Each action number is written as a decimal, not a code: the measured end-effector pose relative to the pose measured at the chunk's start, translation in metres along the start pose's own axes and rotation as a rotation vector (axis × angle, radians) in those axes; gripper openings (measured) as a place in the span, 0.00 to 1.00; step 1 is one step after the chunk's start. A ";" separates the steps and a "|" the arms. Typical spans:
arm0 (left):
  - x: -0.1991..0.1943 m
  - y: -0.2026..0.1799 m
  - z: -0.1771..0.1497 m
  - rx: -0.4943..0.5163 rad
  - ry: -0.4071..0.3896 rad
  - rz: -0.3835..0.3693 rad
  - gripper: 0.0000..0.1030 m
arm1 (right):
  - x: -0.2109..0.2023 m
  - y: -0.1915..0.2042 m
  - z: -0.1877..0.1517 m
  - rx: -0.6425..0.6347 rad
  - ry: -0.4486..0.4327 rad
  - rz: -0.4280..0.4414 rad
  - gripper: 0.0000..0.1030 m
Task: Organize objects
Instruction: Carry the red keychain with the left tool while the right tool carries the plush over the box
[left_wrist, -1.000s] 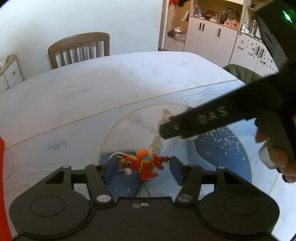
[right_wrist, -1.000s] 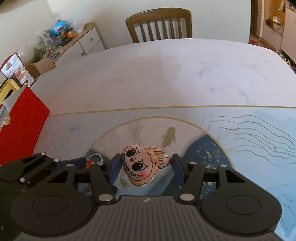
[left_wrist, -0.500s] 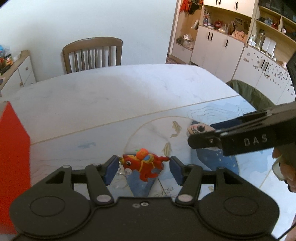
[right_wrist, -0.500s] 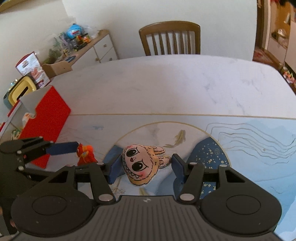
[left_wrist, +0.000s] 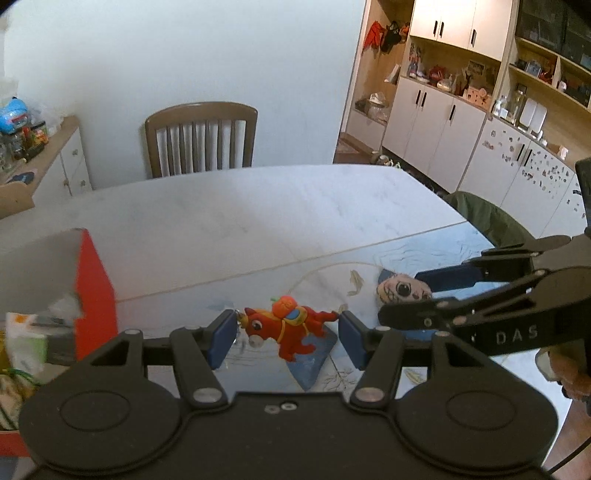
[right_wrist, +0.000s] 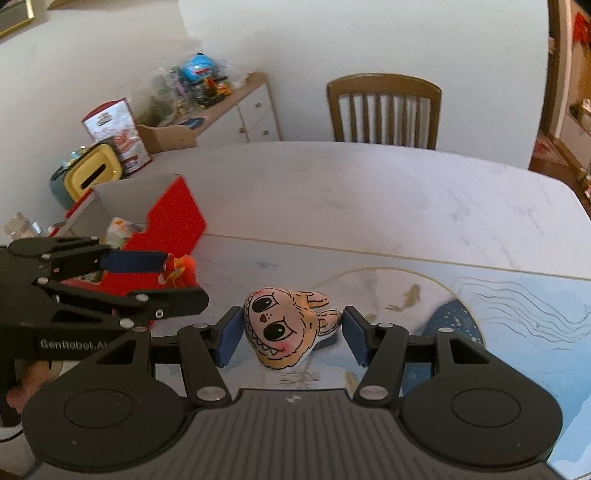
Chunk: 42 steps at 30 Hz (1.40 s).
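The table (left_wrist: 258, 214) carries a pale marble-look top, and its near part is covered by a blue printed mat (right_wrist: 517, 306) with a gold-edged circle and fish motifs. A wooden chair (left_wrist: 201, 138) stands at the table's far edge. At the table's left edge you see an open red box (right_wrist: 173, 218) with grey inner walls; packets lie inside it, though what they are cannot be told.

Your right gripper (right_wrist: 291, 334) is closed on a flat plush face (right_wrist: 284, 328), peach-coloured with large black eyes and a toothed mouth. The plush sits lengthwise between the blue pads, its ears pointing toward the right pad; whether the left pad presses it or only lies beside it cannot be told from the wrist view. It is held up off the mat, over the near part of the table.

Your left gripper (left_wrist: 284, 334) pinches a small red horse figure (left_wrist: 288, 330) carrying an orange pumpkin on its back. The snout meets the left pad and the tail meets the right pad. In the right wrist view this figure (right_wrist: 177, 273) hangs in the air just beside the red box's near corner, above the mat's left part.
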<state>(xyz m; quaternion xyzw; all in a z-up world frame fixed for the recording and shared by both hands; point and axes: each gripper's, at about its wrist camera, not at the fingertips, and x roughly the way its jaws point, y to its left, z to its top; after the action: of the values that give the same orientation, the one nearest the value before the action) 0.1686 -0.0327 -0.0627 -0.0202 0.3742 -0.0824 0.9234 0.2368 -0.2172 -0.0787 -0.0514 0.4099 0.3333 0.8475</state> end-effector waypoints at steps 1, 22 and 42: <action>-0.005 0.002 0.001 -0.002 -0.003 0.002 0.58 | -0.002 0.004 0.001 -0.007 -0.003 0.002 0.57; -0.083 0.099 0.008 -0.107 -0.065 0.118 0.58 | 0.003 0.127 0.038 -0.169 -0.045 0.098 0.57; -0.104 0.235 -0.003 -0.231 -0.031 0.304 0.58 | 0.078 0.230 0.076 -0.285 -0.027 0.125 0.57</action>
<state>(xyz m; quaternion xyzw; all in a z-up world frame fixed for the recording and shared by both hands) 0.1255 0.2168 -0.0161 -0.0708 0.3655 0.1019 0.9225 0.1821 0.0285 -0.0421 -0.1412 0.3494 0.4409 0.8146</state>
